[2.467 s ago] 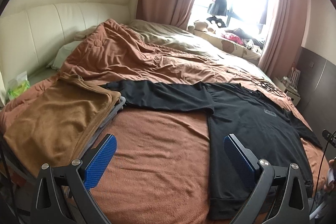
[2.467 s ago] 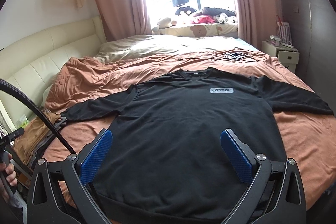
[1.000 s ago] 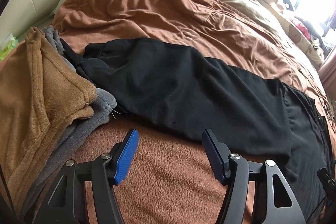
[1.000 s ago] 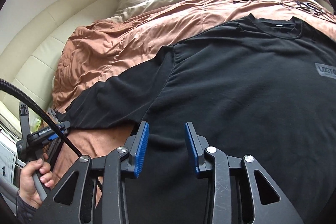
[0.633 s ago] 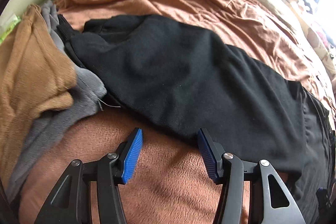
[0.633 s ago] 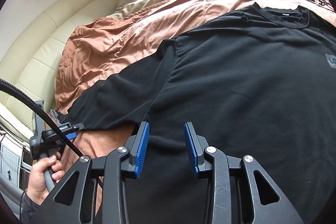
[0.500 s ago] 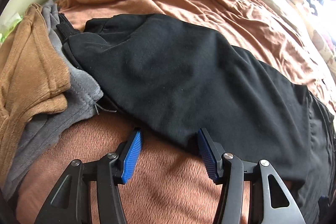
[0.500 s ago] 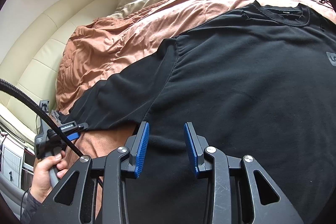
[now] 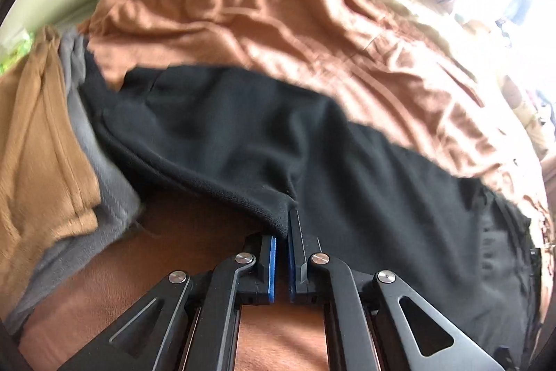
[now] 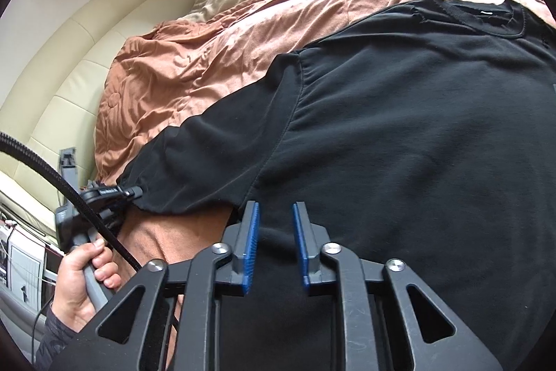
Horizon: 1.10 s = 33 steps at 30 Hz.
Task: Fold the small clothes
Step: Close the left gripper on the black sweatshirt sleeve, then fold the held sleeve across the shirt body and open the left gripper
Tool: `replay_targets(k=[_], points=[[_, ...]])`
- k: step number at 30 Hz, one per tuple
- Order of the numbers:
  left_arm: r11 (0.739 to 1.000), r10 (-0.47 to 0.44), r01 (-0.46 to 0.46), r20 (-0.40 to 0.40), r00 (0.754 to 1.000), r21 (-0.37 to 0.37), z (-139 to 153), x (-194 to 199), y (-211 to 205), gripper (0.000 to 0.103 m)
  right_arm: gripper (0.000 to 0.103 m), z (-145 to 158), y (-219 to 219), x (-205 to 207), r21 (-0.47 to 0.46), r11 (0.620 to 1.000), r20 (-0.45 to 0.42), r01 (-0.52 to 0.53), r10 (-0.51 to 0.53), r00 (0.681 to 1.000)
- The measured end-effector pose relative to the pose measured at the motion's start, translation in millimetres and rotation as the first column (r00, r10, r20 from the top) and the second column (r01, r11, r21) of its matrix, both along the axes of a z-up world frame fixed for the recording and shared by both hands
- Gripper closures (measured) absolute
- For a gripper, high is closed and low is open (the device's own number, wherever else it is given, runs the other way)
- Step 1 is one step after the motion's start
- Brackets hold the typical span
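Black sweatshirt lies flat, front up, on the brown bedspread, neck toward the far side near the window, one sleeve stretched out to the left.

My left claw is pressed together on the near edge of that sleeve; the cloth bunches into a small peak right between the blue pads. In the right wrist view the same claw shows at far left with its tips at the sleeve's cuff end, my hand wrapped round its handle, a black ribbed cable running past.

My right claw sits low over the shirt body just beside the armpit seam, pads part-way apart, a clear gap between them. Whether the tips touch the cloth I cannot tell; nothing is pinched.

Left of the sleeve end: a tan garment lying on a grey one, both touching the black cuff. Cream padded headboard at the left.

Left wrist view is motion-blurred.
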State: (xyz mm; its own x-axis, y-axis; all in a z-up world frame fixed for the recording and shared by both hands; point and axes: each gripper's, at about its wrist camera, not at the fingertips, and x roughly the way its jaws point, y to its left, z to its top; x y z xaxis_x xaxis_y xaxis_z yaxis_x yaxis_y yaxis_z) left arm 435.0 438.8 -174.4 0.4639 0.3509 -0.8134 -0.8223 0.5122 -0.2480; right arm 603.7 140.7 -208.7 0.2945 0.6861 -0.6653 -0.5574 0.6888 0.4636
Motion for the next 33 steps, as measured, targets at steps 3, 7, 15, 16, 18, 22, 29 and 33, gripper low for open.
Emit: replay_targets(k=[3, 7, 15, 16, 18, 22, 29, 33], points=[[1.000, -0.024, 0.023, 0.052, 0.998, 0.021, 22, 4, -2, 0.098, 0.094, -5, 10, 7, 0.005, 1.000, -0.025, -0.005, 0.006, 1.000], [0.998, -0.054, 0.051, 0.120, 0.991, 0.029, 47, 10, -3, 0.098, 0.097, -14, 26, 17, 0.007, 1.000, -0.069, -0.020, 0.020, 0.997], [0.990, -0.143, 0.136, 0.238, 0.961, 0.045, 88, 20, -15, 0.098, 0.100, -28, 56, 31, -0.015, 1.000, -0.122, -0.023, 0.021, 0.992], [0.988, -0.157, 0.150, 0.251, 0.955, 0.046, 93, 22, -17, 0.098, 0.100, -31, 60, 31, -0.018, 1.000, -0.129, -0.020, 0.017, 0.991], [0.982, -0.190, 0.183, 0.274, 0.943, 0.052, 102, 27, -24, 0.098, 0.100, -35, 64, 32, -0.021, 1.000, -0.148, -0.012, 0.009, 0.989], [0.966, -0.256, 0.251, 0.322, 0.912, 0.058, 117, 34, -38, 0.098, 0.100, -49, 71, 35, -0.015, 1.000, -0.185, 0.007, -0.010, 0.983], [0.927, -0.367, 0.366, 0.380, 0.849, 0.080, 143, 49, -70, 0.099, 0.100, -50, 73, 40, -0.001, 1.000, -0.198, 0.013, -0.013, 0.980], [0.894, -0.439, 0.436, 0.396, 0.807, 0.103, 156, 59, -93, 0.098, 0.099, -33, 57, 31, 0.003, 1.000, -0.129, 0.025, -0.024, 0.991]])
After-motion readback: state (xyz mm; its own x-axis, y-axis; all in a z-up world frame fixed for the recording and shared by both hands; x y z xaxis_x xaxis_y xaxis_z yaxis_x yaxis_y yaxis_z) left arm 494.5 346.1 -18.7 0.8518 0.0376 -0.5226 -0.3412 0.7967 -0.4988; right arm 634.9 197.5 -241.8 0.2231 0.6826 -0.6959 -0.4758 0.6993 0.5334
